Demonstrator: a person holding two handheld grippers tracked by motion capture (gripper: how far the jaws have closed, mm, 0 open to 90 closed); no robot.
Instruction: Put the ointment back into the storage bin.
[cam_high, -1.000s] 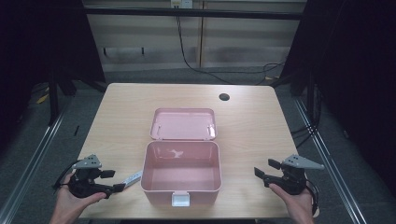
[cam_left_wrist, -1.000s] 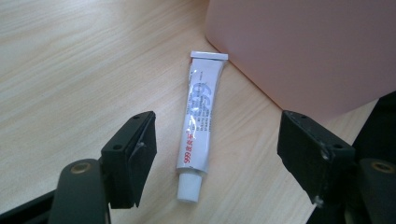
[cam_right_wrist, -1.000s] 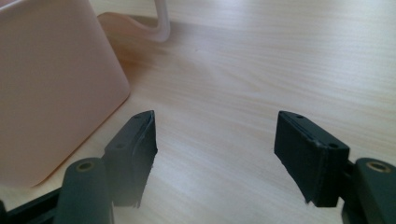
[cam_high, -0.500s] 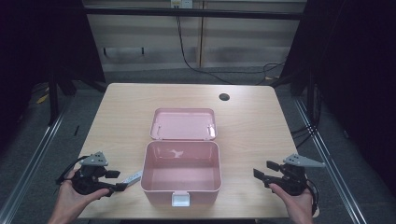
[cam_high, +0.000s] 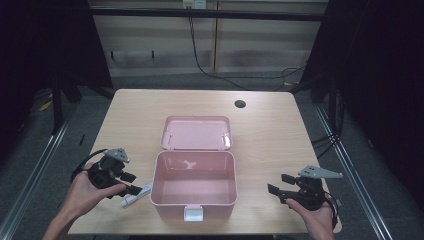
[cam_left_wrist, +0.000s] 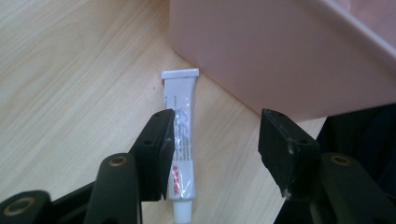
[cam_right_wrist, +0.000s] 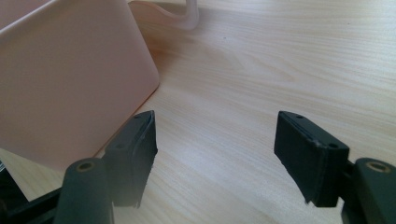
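Dark surroundings, grey floor and cables behind; light wood table (cam_high: 280, 130) in the middle, with a small dark round hole (cam_high: 240, 104) near its far edge.

Pink box (cam_high: 194, 185) sits centre-near, lid (cam_high: 196, 133) swung fully back and lying flat behind it. Interior looks empty in the high view. White latch (cam_high: 193, 214) on the near wall.

Right gripper (cam_high: 280, 186) rests at the near right of the table, well apart from the box, jaws spread wide with bare wood between them.

Left gripper (cam_high: 131, 184) is at the near left, just beside the box's left wall. Jaws spread, nothing held.

White tube (cam_left_wrist: 180, 140) lies flat on the table just beside the box wall, apparently not touching it.

Key relation: in the left gripper view the tube's long axis runs straight away from the gripper, crimped end far, cap end (cam_left_wrist: 182, 213) near. It lies off-centre in the gap, hard against the left jaw, well clear of the other. Left hand is clearly the nearer one. Judgement: closing across the tube's width needs a small sideways shift to centre it.

Hidden: print on the tube is too blurred to read; the left jaw covers part of the tube's side.
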